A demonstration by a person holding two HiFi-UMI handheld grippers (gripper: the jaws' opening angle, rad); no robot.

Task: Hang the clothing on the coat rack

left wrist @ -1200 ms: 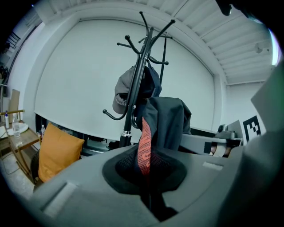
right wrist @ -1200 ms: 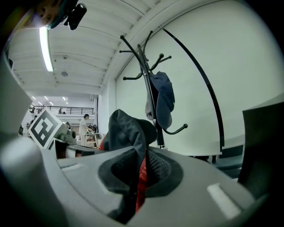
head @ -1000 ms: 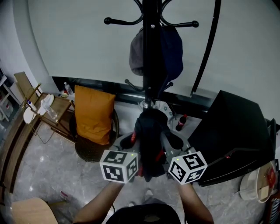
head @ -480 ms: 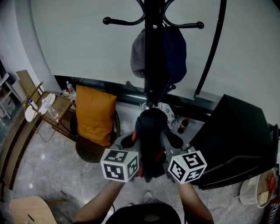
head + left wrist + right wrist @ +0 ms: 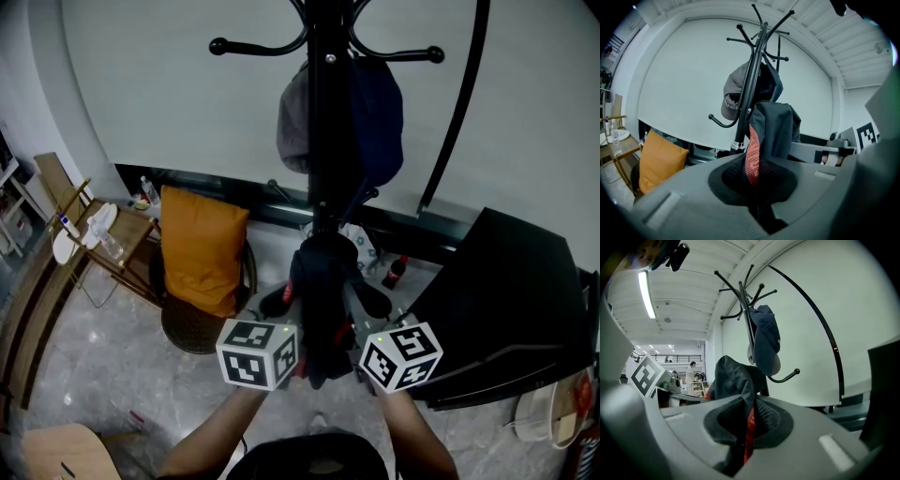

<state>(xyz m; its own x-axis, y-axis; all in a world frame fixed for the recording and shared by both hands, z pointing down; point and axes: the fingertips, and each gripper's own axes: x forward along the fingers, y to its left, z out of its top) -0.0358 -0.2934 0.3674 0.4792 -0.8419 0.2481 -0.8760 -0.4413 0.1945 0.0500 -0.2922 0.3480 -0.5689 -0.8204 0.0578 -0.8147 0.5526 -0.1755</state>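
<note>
**A:** What are the grippers doing?

**B:** The left gripper [image 5: 756,197] and right gripper [image 5: 744,439] both stay clamped on the dark garment [image 5: 323,291] — it is bunched between them, low in front of the coat rack [image 5: 322,141].

**A:** Anything moved?

**B:** Barely — the rack looks slightly nearer than half a second ago. Its free hook [image 5: 246,44] is bare above the grey cap [image 5: 292,122], so I'd say the lift hasn't started.
</note>
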